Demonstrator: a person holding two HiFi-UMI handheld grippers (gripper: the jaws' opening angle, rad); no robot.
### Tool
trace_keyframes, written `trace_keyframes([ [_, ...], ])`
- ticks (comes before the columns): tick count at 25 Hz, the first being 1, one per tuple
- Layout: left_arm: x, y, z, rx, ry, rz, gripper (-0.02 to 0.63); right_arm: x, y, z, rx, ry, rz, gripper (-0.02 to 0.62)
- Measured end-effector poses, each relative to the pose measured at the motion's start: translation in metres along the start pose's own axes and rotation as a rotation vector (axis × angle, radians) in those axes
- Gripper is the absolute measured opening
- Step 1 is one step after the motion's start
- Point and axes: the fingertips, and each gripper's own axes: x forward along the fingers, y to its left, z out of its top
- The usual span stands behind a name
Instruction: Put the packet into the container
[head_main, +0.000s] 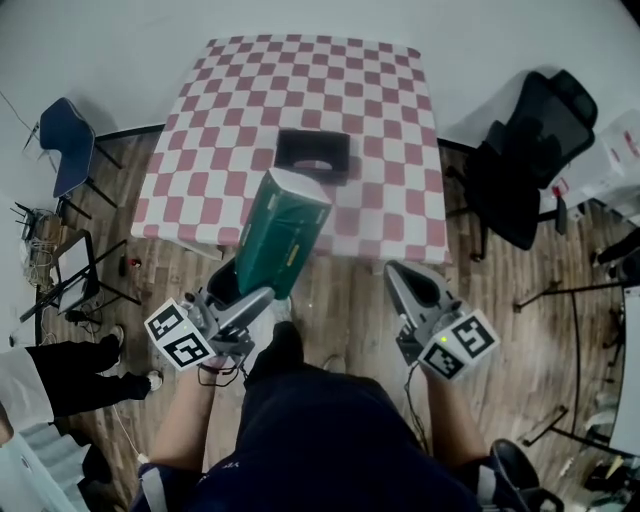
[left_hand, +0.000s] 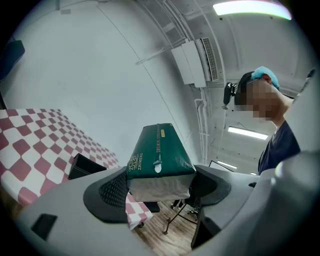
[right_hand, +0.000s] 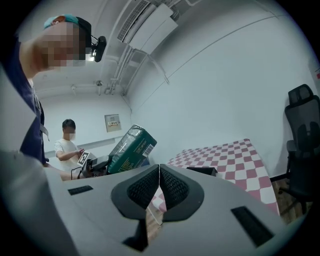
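Your left gripper (left_hand: 160, 189) has its pads (left_hand: 116, 192) pressed against the two sides of the packet (left_hand: 158, 150). They are spread to the packet's width and clamp its white near end, so the grip is at one end and not at the middle. From there the green packet runs away from the jaws along its long axis. In the head view that axis slants far and a little right from the left gripper (head_main: 248, 295), and the packet (head_main: 283, 232) reaches out over the near edge of the checked table (head_main: 300, 80).

The container (head_main: 313, 153), a dark open box, sits on the table just far of the packet's free end and slightly to its right. The packet's long axis already points nearly at it. In the left gripper view the container (left_hand: 85, 167) shows low and to the left of the packet, on the cloth. How high the packet's far end rides above the container's rim cannot be judged from these views.

Your right gripper (right_hand: 159, 189) has its jaws pressed together with nothing between them. In the head view the right gripper (head_main: 404, 278) hangs near and right, off the table's near edge and well apart from both packet and container.

The left is the carrying hand and the nearer one, so the move is likely yours to make with it: carry the packet farther and a touch right until it is over the opening. Because the hold is at the end, expect the free end to sag or swing as you tip it in.
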Motion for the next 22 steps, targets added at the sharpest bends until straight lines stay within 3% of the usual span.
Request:
trace_keyframes([
  [5, 0.002, 0.03, 0.037, -0.044, 0.023, 0.021, 0.407, 0.047, -0.001, 0.028, 0.025, 0.067, 0.002, 0.018],
  [11, 0.005, 0.105, 0.071, -0.043, 0.09, -0.002, 0.407, 0.119, -0.013, 0.036, 0.039, 0.086, -0.057, 0.018],
  [22, 0.034, 0.187, 0.092, -0.027, 0.207, -0.061, 0.407, 0.17, -0.042, 0.047, 0.078, 0.093, -0.163, 0.018],
])
